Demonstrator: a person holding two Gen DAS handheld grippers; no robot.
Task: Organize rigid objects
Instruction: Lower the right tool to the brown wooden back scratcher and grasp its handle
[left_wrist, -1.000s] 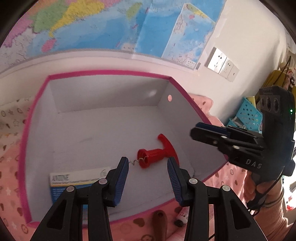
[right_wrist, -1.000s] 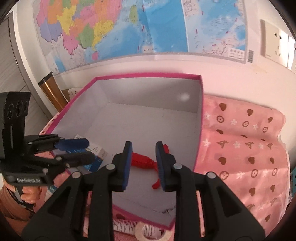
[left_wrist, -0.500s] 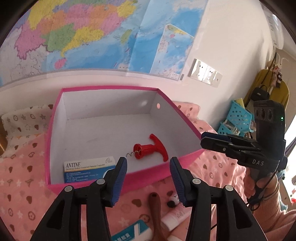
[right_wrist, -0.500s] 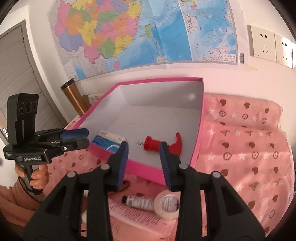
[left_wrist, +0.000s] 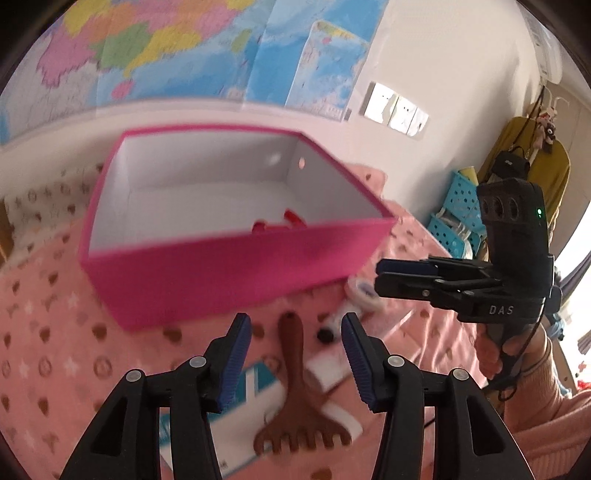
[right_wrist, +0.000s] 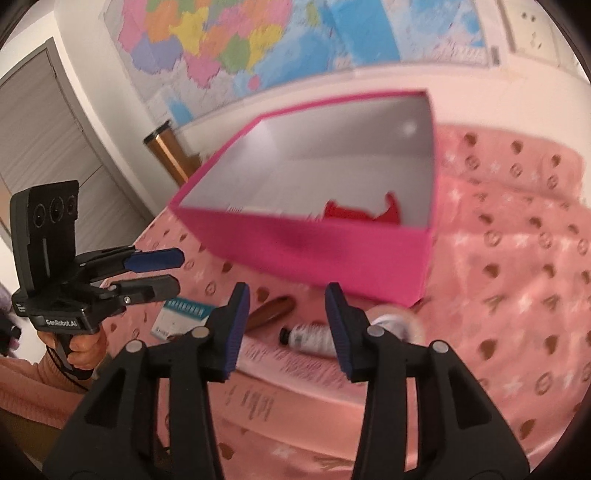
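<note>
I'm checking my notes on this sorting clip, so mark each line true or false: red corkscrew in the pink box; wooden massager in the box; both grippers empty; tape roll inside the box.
1. The red corkscrew lies inside the pink box. True.
2. The wooden massager is in the box. False: it lies on the pink cloth in front of it.
3. The left gripper and right gripper hold nothing. True; their jaws are opening.
4. The tape roll is inside the box. False: it sits outside, by the box's corner.

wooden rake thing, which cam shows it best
The left wrist view: the wooden rake lies whole between that gripper's fingers, handle towards the pink box, teeth nearest the camera. The right wrist view shows only part of its handle, the rest hidden behind a finger.
</note>
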